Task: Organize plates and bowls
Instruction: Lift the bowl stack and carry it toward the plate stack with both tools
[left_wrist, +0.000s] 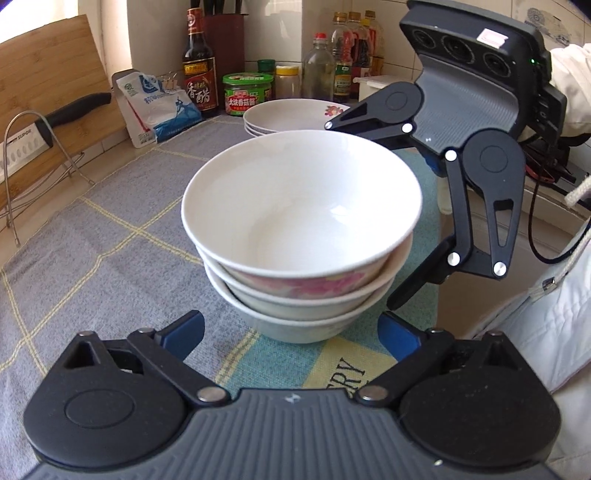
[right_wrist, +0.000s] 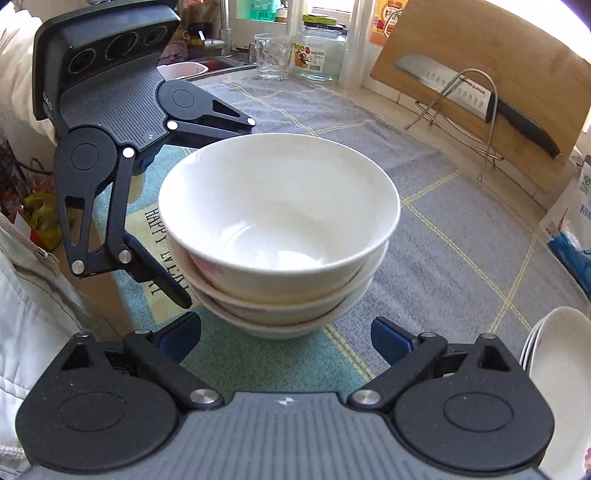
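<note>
Three white bowls with pink flower prints are nested in a stack (left_wrist: 301, 229) (right_wrist: 277, 221) on the cloth-covered counter. My left gripper (left_wrist: 293, 334) is open, its blue pads (left_wrist: 188, 332) low on either side of the bottom bowl and clear of it. From the opposite side my right gripper (right_wrist: 288, 334) is open too, its pads (right_wrist: 391, 338) flanking the stack's base without touching. Each gripper shows in the other's view, left gripper (right_wrist: 218, 210) and right gripper (left_wrist: 365, 212). A stack of white plates (left_wrist: 291, 116) (right_wrist: 557, 369) stands behind the bowls.
A bamboo cutting board (left_wrist: 48, 92) and a cleaver (right_wrist: 480, 99) lean in a wire rack (right_wrist: 472, 122). Sauce bottles (left_wrist: 197, 62), a green-lidded jar (left_wrist: 248, 94) and a bag (left_wrist: 159, 107) line the wall. A glass (right_wrist: 271, 55) and a jar (right_wrist: 319, 51) stand near the sink. A white sleeve (left_wrist: 554, 295) is at the right.
</note>
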